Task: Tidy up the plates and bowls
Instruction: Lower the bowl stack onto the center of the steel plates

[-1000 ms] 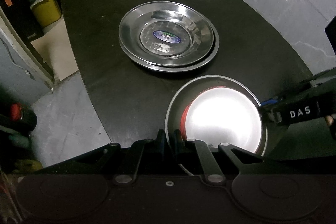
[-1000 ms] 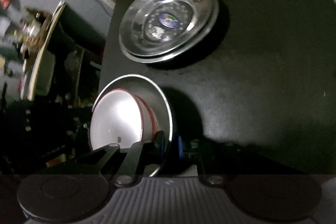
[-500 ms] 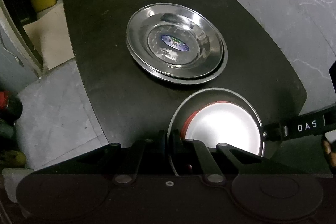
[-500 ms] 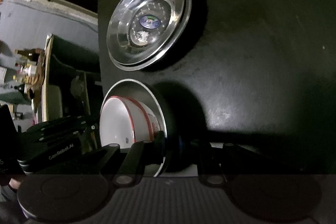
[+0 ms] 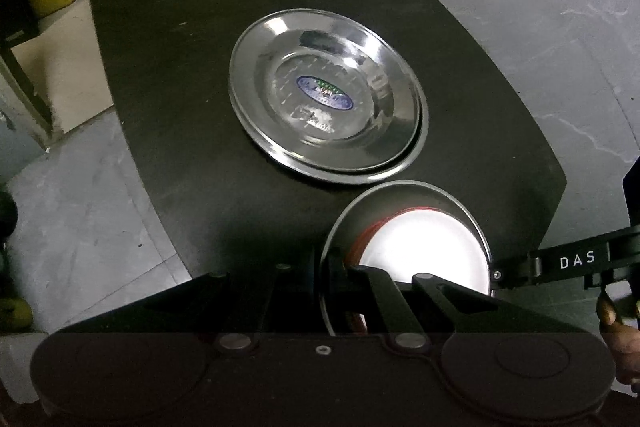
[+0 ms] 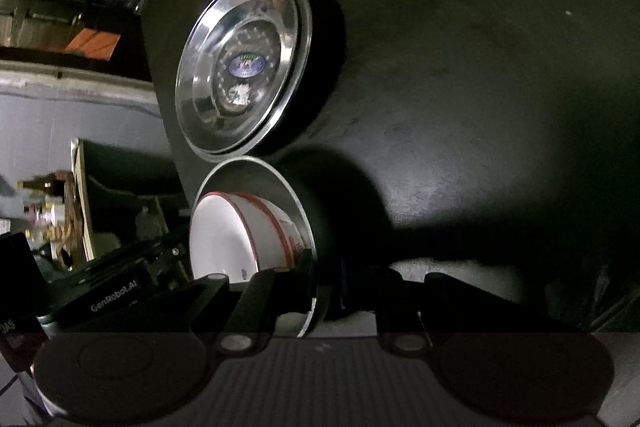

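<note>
Glossy steel plates (image 5: 326,99) – matt black table (image 5: 168,75) – glazed white bowl (image 5: 424,251).

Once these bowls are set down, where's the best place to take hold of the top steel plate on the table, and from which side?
Grip the top steel plate by its thin raised rim, probably on the left side in the left wrist view. There its edge sits nearly flush with the lower plate, which pokes out on the right. The table is bare on the left, so a finger could slide in low.

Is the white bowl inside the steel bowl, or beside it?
Inside: the white bowl with its red rim sits nested within the steel bowl.
</note>
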Motion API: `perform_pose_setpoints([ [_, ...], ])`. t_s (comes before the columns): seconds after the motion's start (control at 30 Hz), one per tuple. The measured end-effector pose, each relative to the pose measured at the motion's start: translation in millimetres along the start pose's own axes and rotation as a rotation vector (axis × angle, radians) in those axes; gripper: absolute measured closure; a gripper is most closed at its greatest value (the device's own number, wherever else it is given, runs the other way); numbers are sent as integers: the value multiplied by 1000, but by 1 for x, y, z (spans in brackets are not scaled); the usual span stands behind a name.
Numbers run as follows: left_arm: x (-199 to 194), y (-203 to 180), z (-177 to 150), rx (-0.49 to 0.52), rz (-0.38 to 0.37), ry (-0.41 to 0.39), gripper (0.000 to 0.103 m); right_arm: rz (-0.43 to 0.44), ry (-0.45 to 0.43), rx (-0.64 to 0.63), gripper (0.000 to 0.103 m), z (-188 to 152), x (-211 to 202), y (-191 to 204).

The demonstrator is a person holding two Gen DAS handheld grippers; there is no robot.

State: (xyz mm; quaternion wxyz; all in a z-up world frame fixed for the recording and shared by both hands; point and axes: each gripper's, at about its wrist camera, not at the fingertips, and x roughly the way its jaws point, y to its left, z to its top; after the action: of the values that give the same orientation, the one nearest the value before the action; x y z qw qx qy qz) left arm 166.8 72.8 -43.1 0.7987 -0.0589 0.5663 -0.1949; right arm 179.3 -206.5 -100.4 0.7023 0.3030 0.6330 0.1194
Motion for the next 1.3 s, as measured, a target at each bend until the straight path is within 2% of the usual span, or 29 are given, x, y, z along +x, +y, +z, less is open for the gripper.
perform_pose_setpoints([
  [0.17,0,-3,6,0,-7,-5,99,9,-1,19,89,5,-2,-1],
  [0.83,-4,-22,34,-64,9,-56,99,28,33,-57,89,45,-29,2],
  [1.3,-13,-14,67,-157,7,-124,98,16,32,-142,89,88,-45,23],
])
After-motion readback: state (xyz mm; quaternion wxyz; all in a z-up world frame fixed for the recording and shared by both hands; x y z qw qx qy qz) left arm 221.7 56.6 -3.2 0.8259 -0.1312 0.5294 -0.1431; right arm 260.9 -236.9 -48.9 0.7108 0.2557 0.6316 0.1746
